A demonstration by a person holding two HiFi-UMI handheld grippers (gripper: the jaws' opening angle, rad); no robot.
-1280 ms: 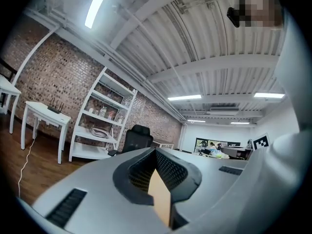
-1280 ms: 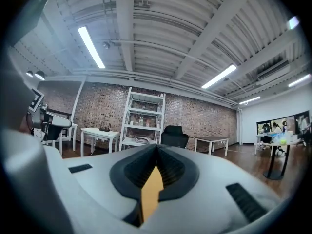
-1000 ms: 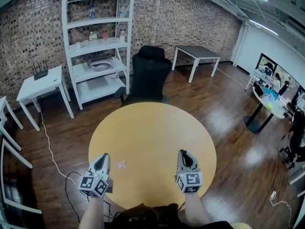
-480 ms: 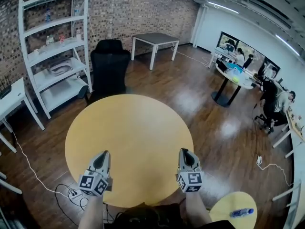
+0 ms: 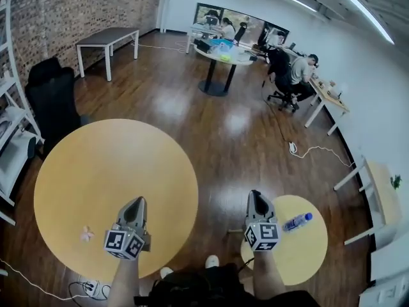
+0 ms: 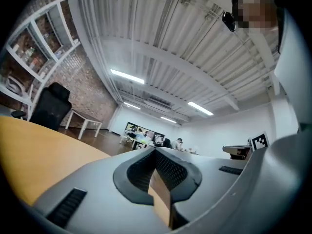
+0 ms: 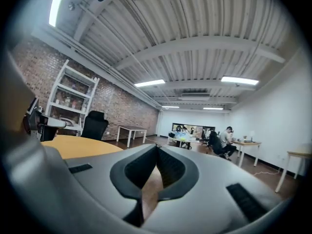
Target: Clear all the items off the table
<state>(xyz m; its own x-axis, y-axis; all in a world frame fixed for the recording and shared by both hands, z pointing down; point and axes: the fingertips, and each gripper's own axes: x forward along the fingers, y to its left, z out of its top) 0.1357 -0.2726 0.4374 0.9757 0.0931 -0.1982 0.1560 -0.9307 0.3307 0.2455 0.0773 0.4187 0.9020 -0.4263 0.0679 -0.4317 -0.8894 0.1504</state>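
Two grippers show at the bottom of the head view, one in each hand. The left gripper (image 5: 136, 204) hangs over the near edge of the big round counter (image 5: 115, 165), which is yellow and smooth. Its jaws are closed tight, tip to tip, and nothing sits between them (the left gripper view shows just the dark pads pressed together). The right gripper (image 5: 255, 197) is off to the right of the big round counter, over the brown wood floor (image 5: 223, 139). Its jaws are closed too, and they hold nothing.

One small pink thing (image 5: 86, 234) lies on the big round counter, close to its near edge. It is a little to the left of the left gripper and does not touch it. It is too small to tell what it is.

To the right of the big round counter, past the right gripper, stands a small round counter (image 5: 307, 254), yellow as well. A water bottle (image 5: 297, 221) lies on its side there, near the right gripper.

Behind the big round counter, on its far left side, stand a black chair (image 5: 51, 101) and a white shelf (image 5: 14, 139). On the floor by the counter's near edge lie a white power strip (image 5: 89, 286) and the tip of a white shoe (image 5: 211, 261). Far past the big round counter, people sit at desks.
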